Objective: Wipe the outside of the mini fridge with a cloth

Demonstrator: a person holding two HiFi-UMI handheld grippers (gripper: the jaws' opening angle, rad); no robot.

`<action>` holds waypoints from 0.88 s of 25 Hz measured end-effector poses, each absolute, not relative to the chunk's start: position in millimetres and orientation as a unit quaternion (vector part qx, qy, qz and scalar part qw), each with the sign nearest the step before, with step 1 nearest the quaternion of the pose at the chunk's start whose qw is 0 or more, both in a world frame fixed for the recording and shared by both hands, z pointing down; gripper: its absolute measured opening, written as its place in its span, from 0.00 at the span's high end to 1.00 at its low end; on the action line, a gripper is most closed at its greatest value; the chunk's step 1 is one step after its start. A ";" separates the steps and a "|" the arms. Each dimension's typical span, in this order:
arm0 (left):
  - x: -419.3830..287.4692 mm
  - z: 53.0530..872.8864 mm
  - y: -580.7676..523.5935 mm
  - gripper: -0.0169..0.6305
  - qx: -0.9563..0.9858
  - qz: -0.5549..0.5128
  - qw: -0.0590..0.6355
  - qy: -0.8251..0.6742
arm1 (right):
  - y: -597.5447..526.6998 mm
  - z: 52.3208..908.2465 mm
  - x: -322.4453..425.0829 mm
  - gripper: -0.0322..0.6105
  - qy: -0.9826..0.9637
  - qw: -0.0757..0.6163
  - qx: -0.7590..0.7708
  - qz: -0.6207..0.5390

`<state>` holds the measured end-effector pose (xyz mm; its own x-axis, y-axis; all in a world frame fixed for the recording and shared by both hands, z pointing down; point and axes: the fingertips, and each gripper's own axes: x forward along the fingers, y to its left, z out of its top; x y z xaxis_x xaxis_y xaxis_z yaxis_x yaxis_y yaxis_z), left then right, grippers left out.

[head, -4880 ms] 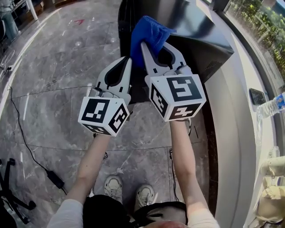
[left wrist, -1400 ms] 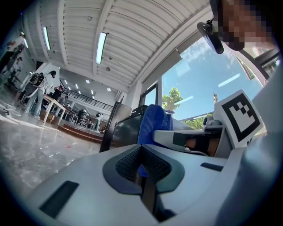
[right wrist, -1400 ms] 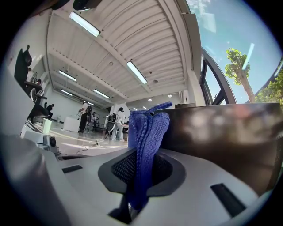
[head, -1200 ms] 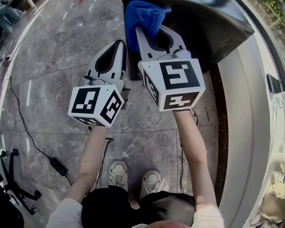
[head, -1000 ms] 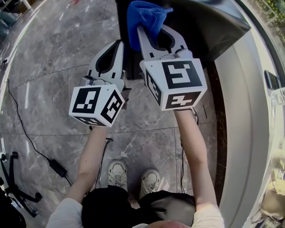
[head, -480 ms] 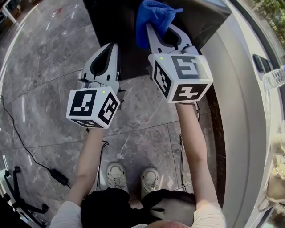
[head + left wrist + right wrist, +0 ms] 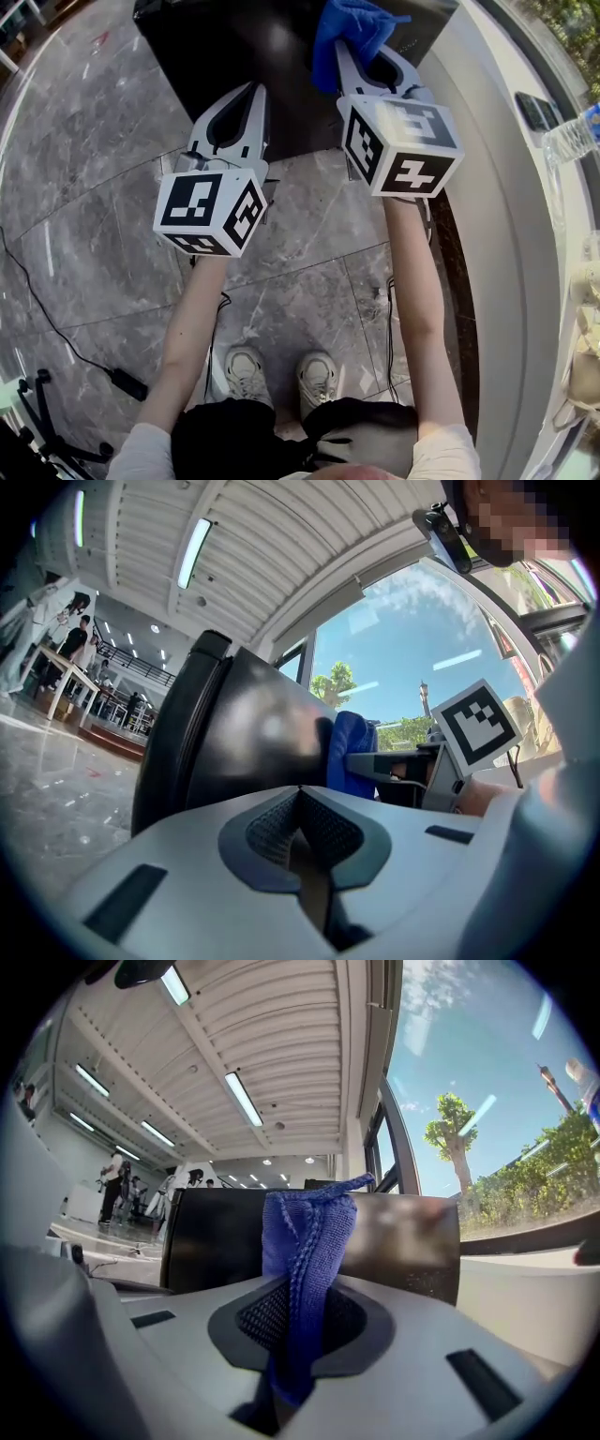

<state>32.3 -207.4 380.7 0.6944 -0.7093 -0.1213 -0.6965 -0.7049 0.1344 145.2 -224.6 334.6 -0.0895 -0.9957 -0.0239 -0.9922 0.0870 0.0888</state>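
Note:
The black mini fridge stands on the floor against a pale counter; it shows as a dark box in the right gripper view and a dark curved side in the left gripper view. My right gripper is shut on a blue cloth, pressed on the fridge's top near its right edge. The cloth stands up between the jaws, and the cloth shows blue beside the fridge. My left gripper is shut and empty, hovering over the fridge's front edge.
A grey marble floor spreads to the left, with a black cable and power brick. A pale counter runs along the right, bearing a phone and a plastic bottle. People stand at distant tables.
The right gripper has carried the cloth rightward along the fridge's top. The head view has shifted, so more of the fridge's top shows. The left gripper stays shut beside it.

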 end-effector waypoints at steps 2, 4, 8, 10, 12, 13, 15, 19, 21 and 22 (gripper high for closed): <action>37.3 386.7 -205.9 0.97 0.922 -0.074 0.041 -0.378 | -223.8 334.5 159.1 0.85 -0.727 0.021 0.686 -0.039; 39.7 392.8 -205.3 0.97 0.923 -0.068 0.043 -0.377 | -224.3 335.1 173.4 0.85 -0.718 0.019 0.695 -0.035; 43.5 397.9 -207.4 0.97 0.922 -0.066 0.048 -0.378 | -224.5 335.5 201.5 0.85 -0.701 0.021 0.712 -0.035; 45.7 398.9 -207.6 0.97 0.923 -0.065 0.048 -0.377 | -223.9 335.5 209.8 0.85 -0.695 0.026 0.717 -0.039; 47.2 401.3 -207.3 0.97 0.923 -0.062 0.047 -0.377 | -223.8 335.5 215.3 0.85 -0.692 0.029 0.720 -0.043; 47.7 403.1 -207.3 0.97 0.923 -0.060 0.047 -0.377 | -223.8 335.6 218.1 0.85 -0.691 0.029 0.721 -0.043; 48.7 407.0 -207.6 0.97 0.923 -0.056 0.048 -0.377 | -223.9 335.7 225.3 0.85 -0.687 0.026 0.725 -0.042; 48.8 411.7 -208.3 0.97 0.924 -0.060 0.059 -0.374 | -223.9 337.1 244.2 0.85 -0.675 0.021 0.737 -0.035; 50.6 413.7 -208.4 0.97 0.924 -0.061 0.060 -0.373 | -224.4 338.5 255.3 0.85 -0.669 0.013 0.742 -0.027; 52.4 415.0 -208.2 0.97 0.924 -0.060 0.058 -0.373 | -224.0 338.7 260.7 0.85 -0.666 0.012 0.746 -0.025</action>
